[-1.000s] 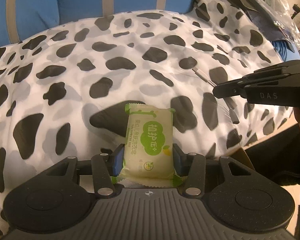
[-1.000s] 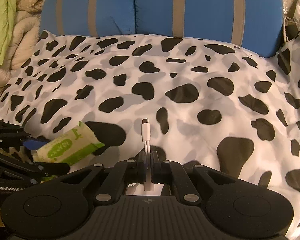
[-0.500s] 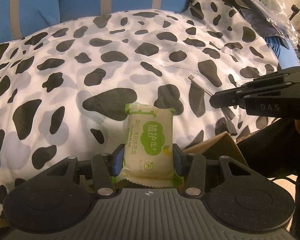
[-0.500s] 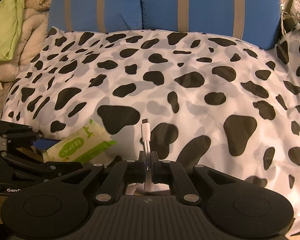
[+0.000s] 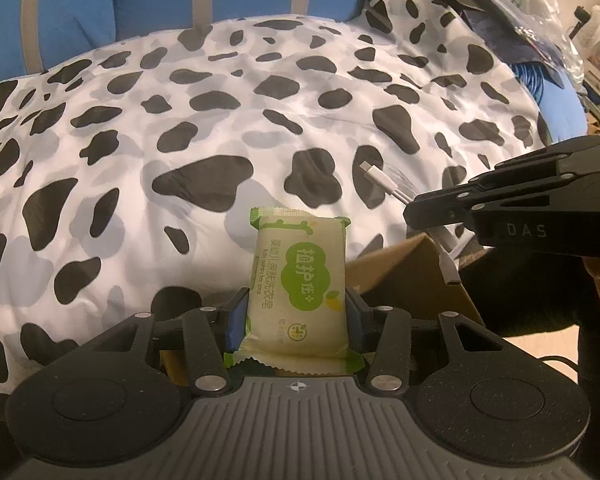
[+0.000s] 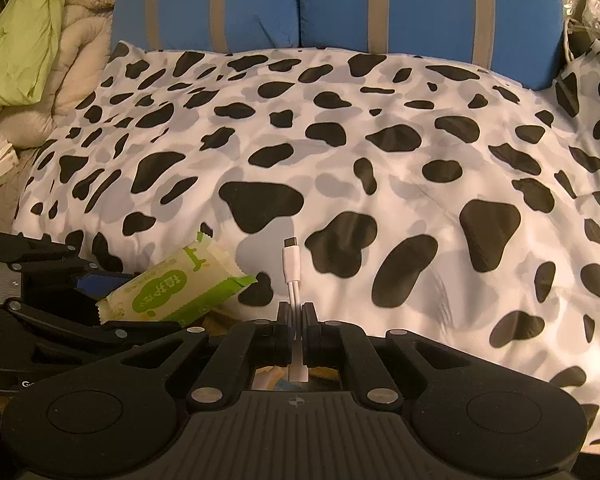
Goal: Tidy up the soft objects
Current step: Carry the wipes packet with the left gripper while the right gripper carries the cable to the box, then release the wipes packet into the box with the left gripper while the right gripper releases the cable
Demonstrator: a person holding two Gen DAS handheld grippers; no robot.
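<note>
Both your hands have drawn back toward the near edge of the cow-print cover: a cardboard box, absent a sec ago, now shows lower right of the left view. Left gripper is part-open, pads clamped on the green soap pack, frame centre-bottom. Right gripper is nearly closed, pinching the white USB cable, plug up, at centre. Prob. the box is the drop spot; nothing released yet.
</note>
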